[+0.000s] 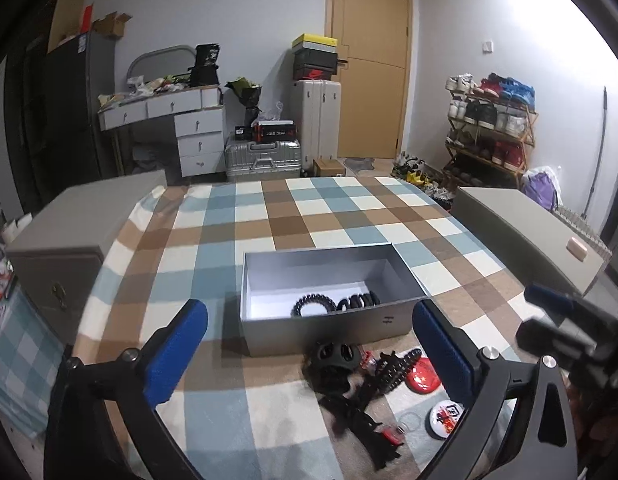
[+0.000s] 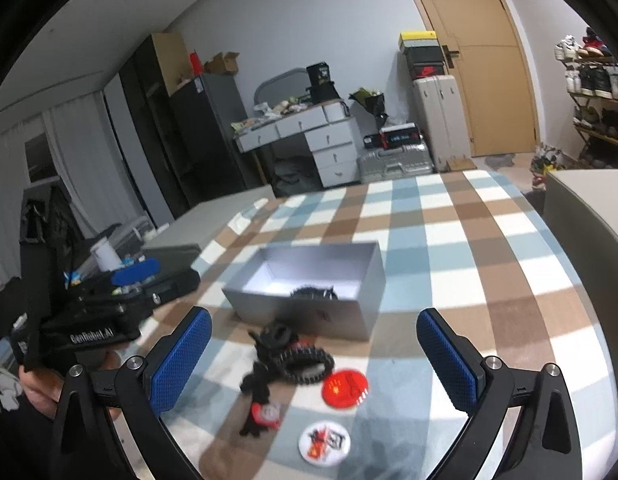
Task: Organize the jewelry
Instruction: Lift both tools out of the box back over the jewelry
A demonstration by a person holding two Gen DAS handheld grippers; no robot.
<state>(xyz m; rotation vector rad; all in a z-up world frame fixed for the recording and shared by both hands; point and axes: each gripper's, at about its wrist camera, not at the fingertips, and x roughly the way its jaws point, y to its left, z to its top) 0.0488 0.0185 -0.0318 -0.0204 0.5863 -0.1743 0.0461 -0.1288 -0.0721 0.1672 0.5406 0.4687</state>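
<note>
My right gripper (image 2: pixel 313 352) hangs wide open and empty, like my left gripper (image 1: pixel 309 344). Below lie the black hair ties (image 2: pixel 289 356) and badges (image 2: pixel 345 390), at the near edge of the checked cloth (image 2: pixel 449 240) before the grey box (image 2: pixel 309 316). I should close on one tie only, lifting clear of the tangle

The left tongs (image 1: pixel 309 360) and right tongs (image 2: pixel 313 364) look alike: black curved arms with silver round screws at the joints and blue dimpled rubber fingers (image 2: pixel 181 356). One black body bears white "GenRobot.AI" lettering (image 2: pixel 91 337). Bare skin of a hand (image 2: pixel 37 394) shows beneath it.
</note>
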